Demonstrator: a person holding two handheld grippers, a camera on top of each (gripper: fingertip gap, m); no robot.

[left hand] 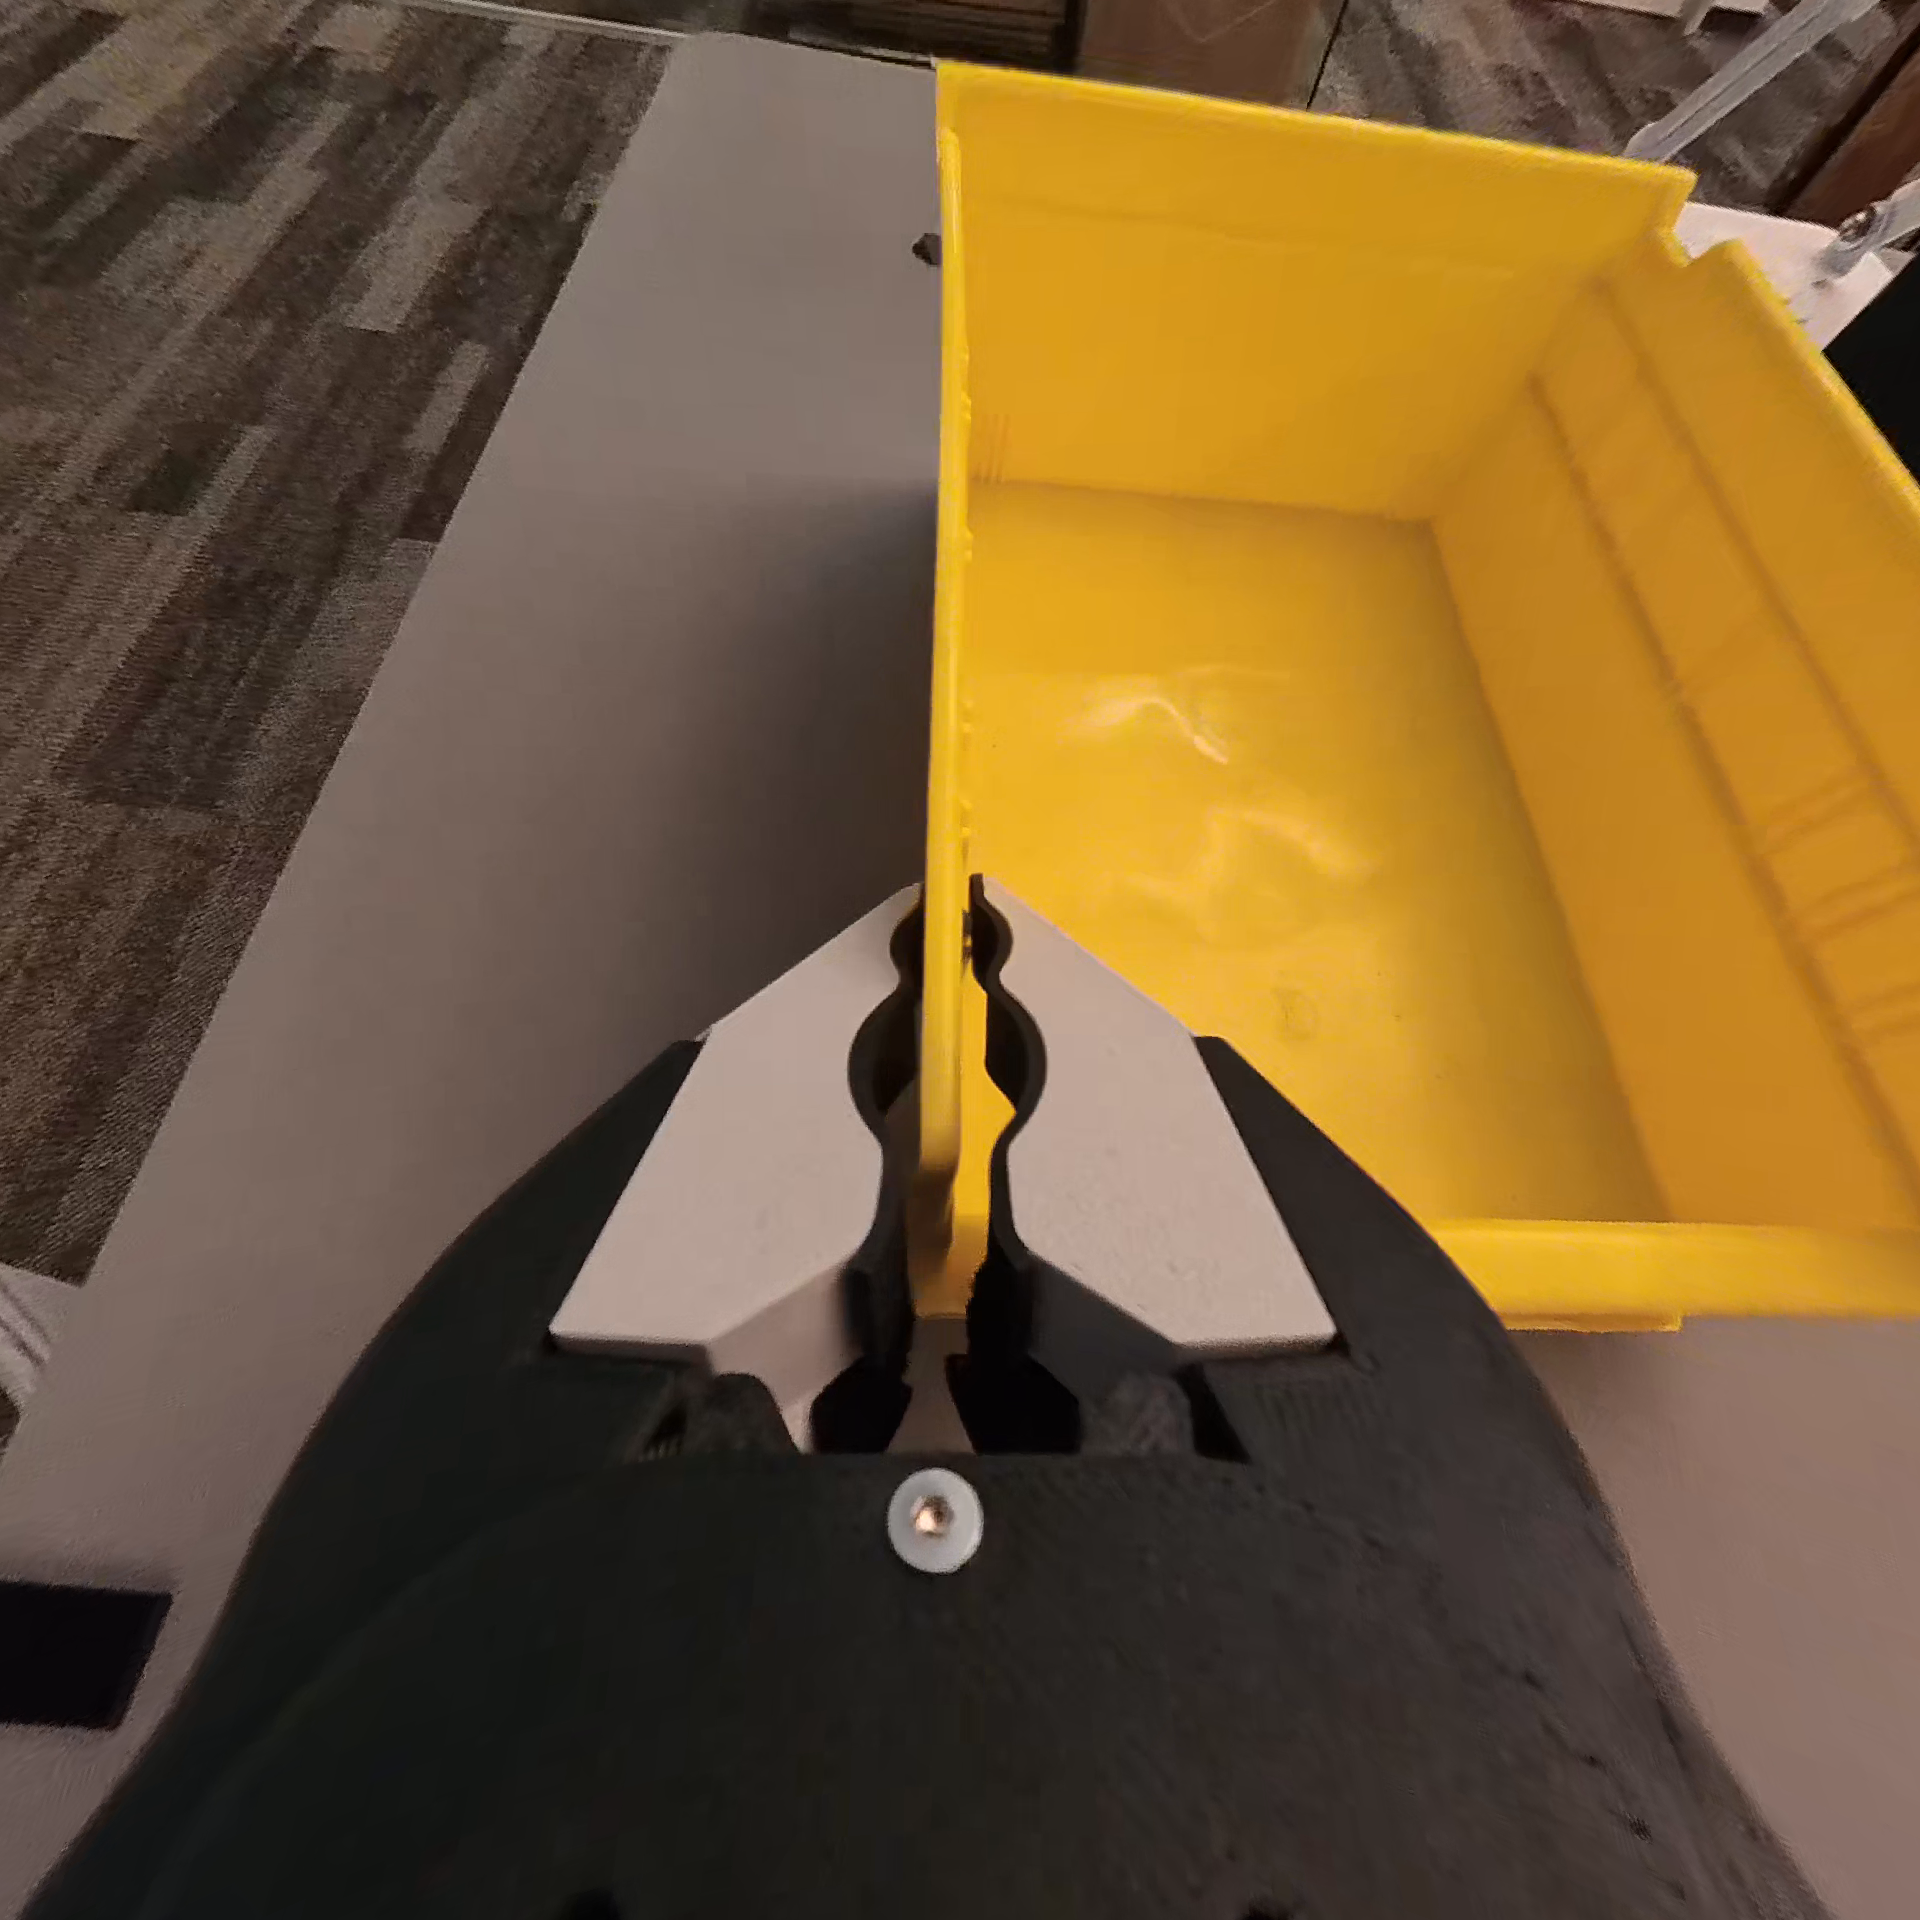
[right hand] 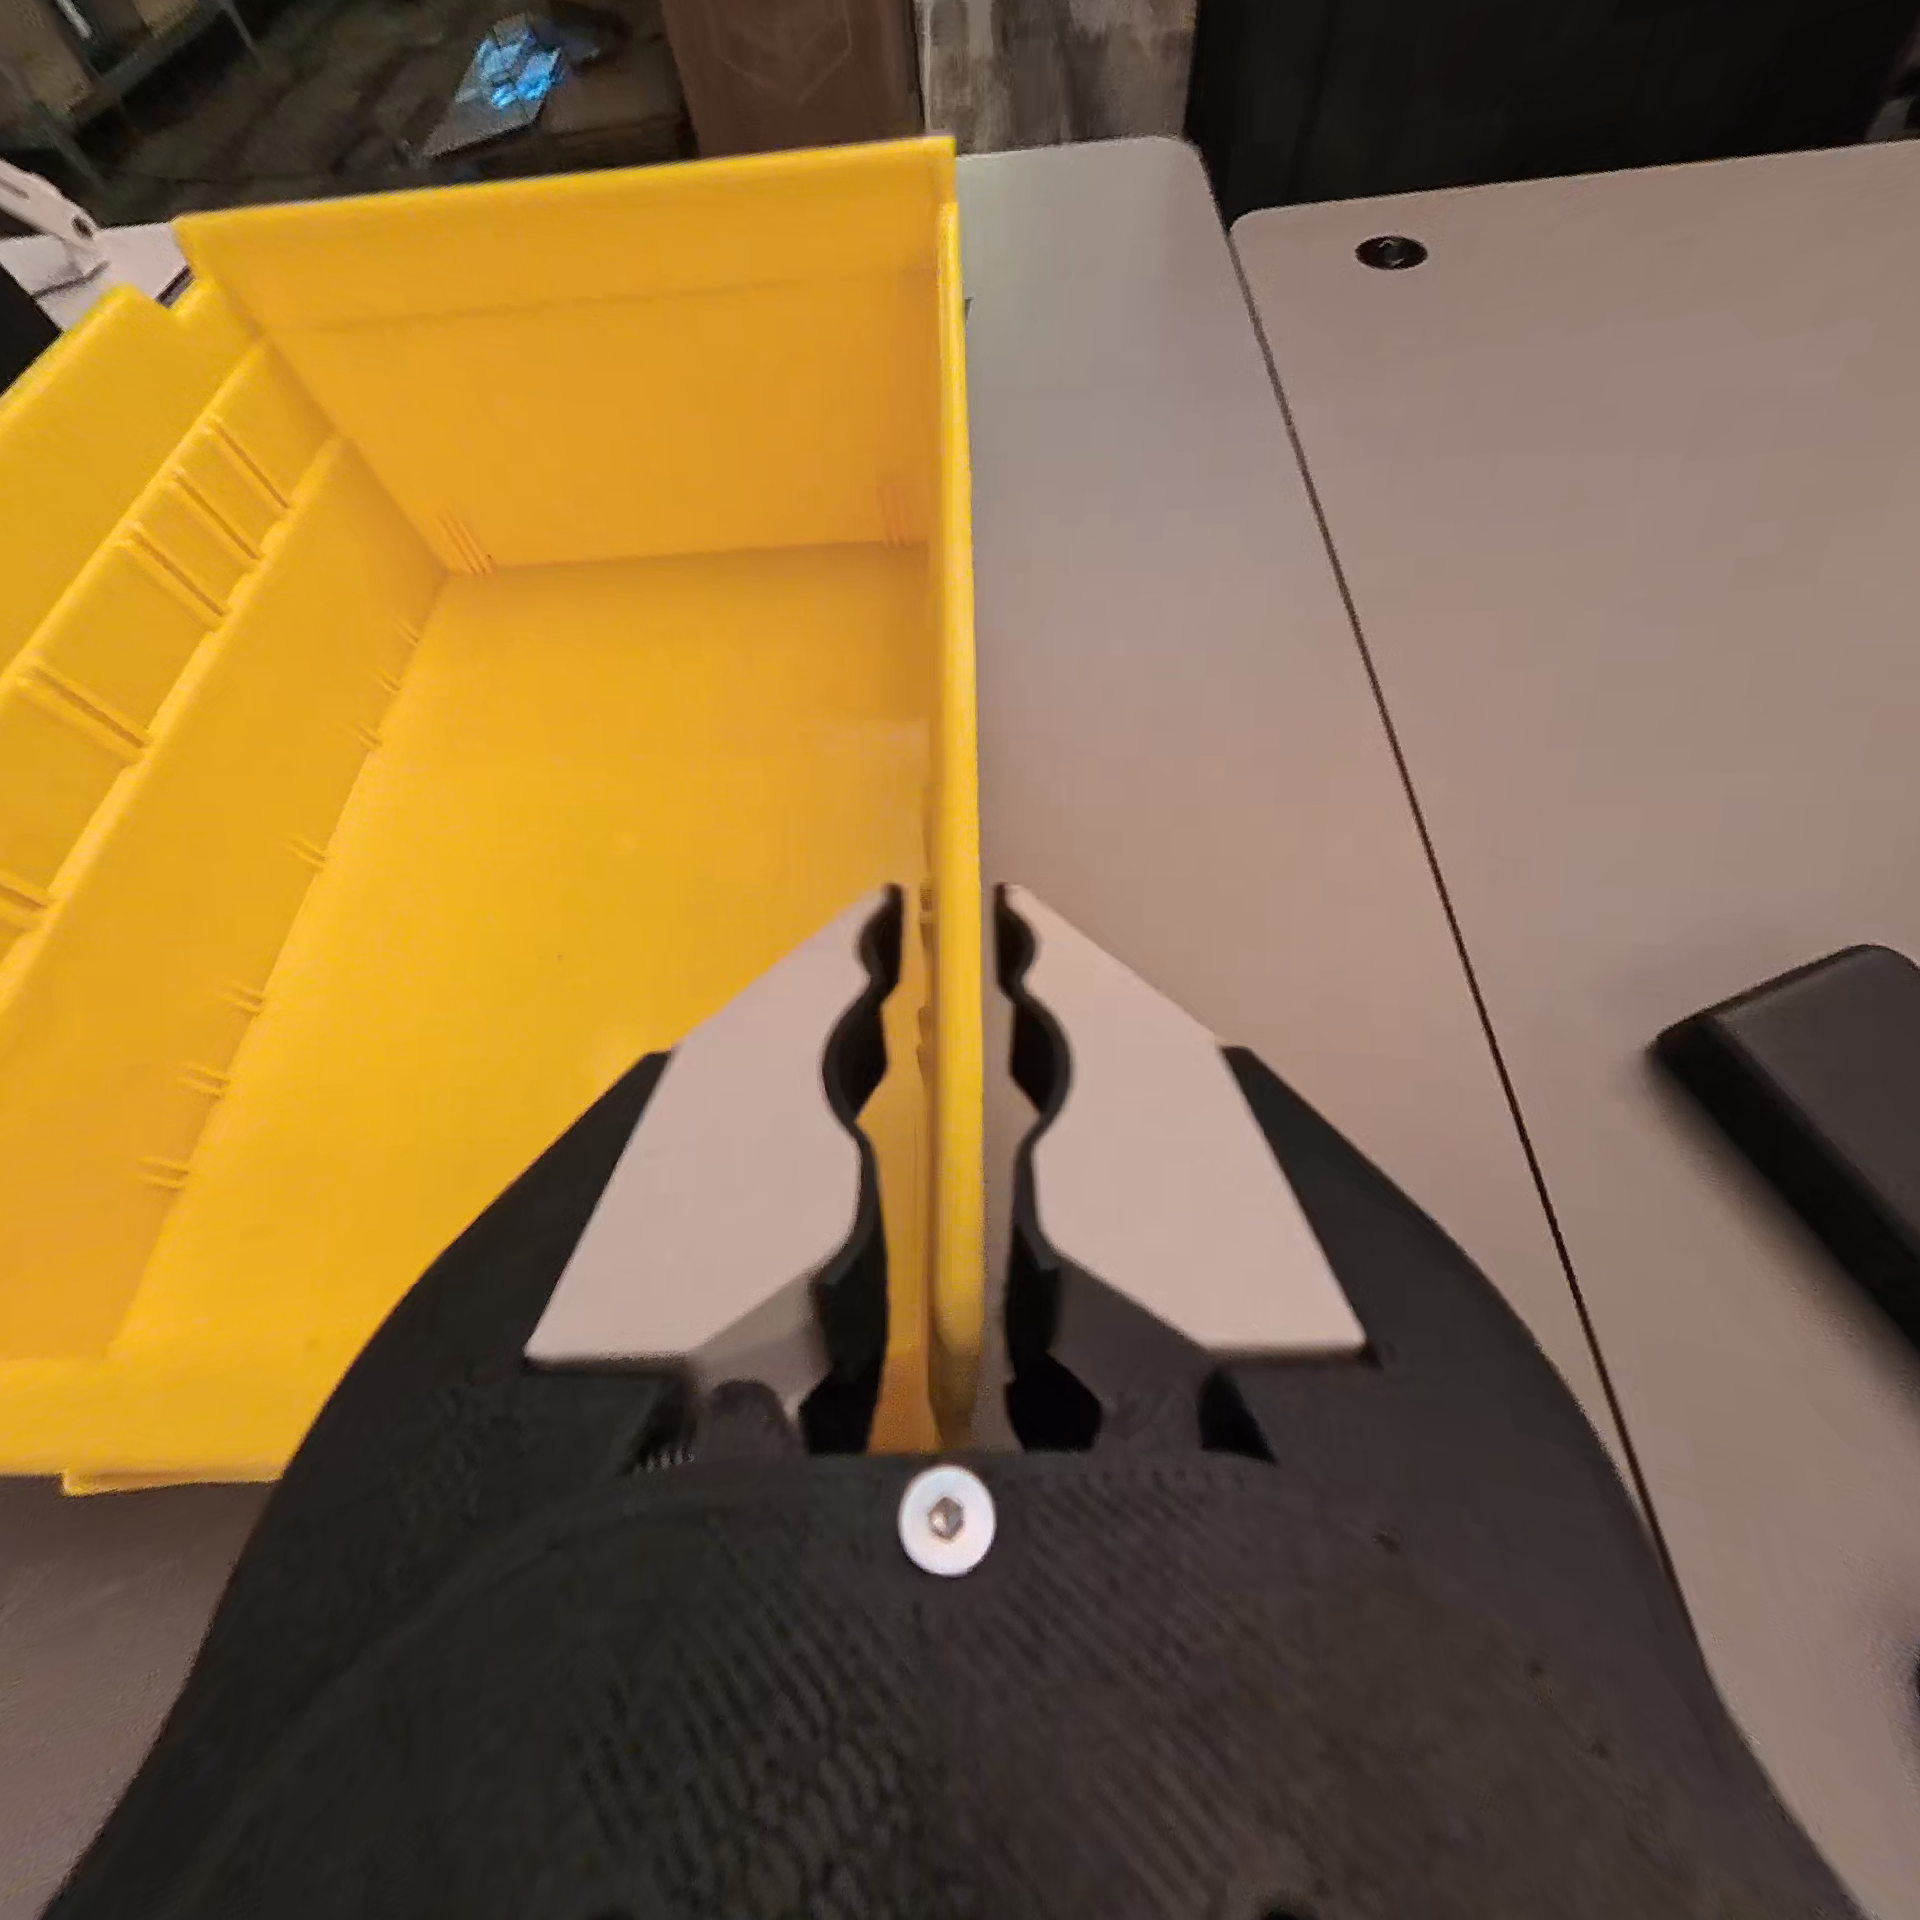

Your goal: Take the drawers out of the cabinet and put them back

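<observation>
In the left wrist view, my left gripper [left hand: 945, 894] is shut on the upright left wall of an empty yellow drawer [left hand: 1247, 779], with both pads against it. In the right wrist view, my right gripper [right hand: 948, 896] straddles the right wall of an empty yellow drawer [right hand: 623, 831]; a thin gap shows on each side of the wall. Each view shows a ribbed, stepped wall on the drawer's far side. I cannot tell whether both views show the same drawer. Neither view shows the other gripper or the cabinet.
The grey table [left hand: 644, 727] ends at the left over patterned carpet [left hand: 208, 520]. A second grey table [right hand: 1610, 571] adjoins on the right and has a black object [right hand: 1818, 1122] on it. A white object [left hand: 1766, 249] lies beyond the drawer.
</observation>
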